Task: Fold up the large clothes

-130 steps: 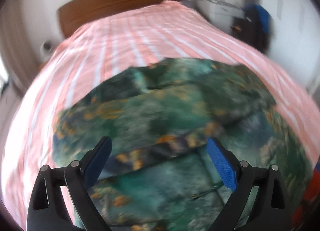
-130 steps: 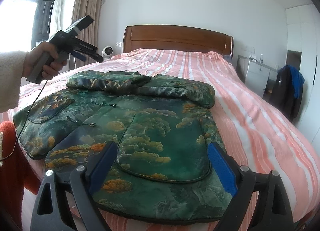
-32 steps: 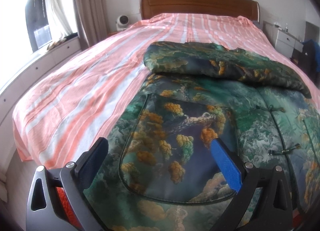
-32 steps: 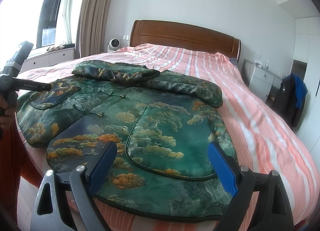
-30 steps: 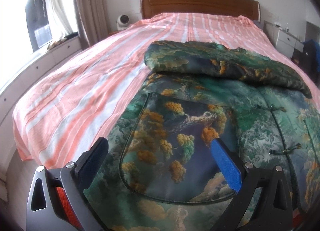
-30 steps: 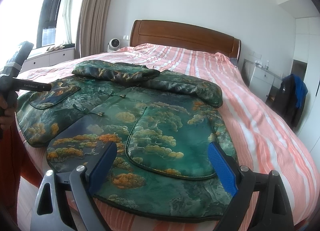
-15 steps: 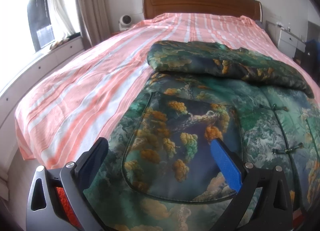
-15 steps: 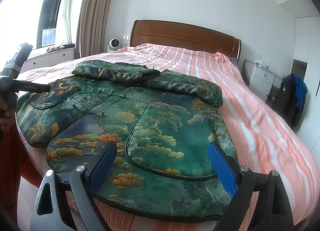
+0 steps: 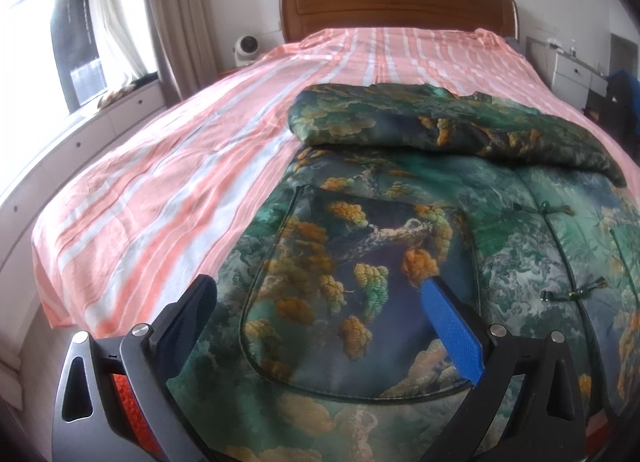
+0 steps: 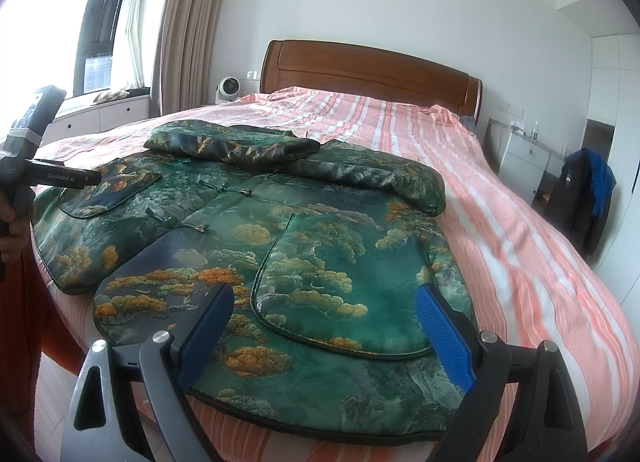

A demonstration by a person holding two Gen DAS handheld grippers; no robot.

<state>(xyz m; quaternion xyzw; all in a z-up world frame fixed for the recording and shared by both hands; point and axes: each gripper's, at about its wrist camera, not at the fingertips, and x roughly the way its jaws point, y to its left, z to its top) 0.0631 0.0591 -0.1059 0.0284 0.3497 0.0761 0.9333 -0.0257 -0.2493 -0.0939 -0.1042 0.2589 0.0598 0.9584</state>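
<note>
A large green padded jacket [image 10: 280, 246] with orange tree print lies front-up on the bed's foot end, its sleeves folded across the top [image 10: 256, 146]. It also shows in the left wrist view [image 9: 400, 246]. My left gripper [image 9: 320, 294] is open and empty, hovering over the jacket's left pocket near the hem. My right gripper [image 10: 324, 302] is open and empty, over the right pocket near the hem. The left gripper also shows in the right wrist view [image 10: 52, 178], held in a hand at the jacket's left edge.
The bed [image 10: 520, 222] has a pink striped sheet and a wooden headboard [image 10: 368, 70]. A small fan [image 10: 228, 88] stands by the headboard. A white dresser [image 10: 524, 158] and a dark garment on a chair [image 10: 584, 198] are at the right. A window bench [image 9: 80, 130] runs along the left.
Both grippers stay open over the jacket's hem. The left gripper has drifted very slightly; the right has not visibly moved.
</note>
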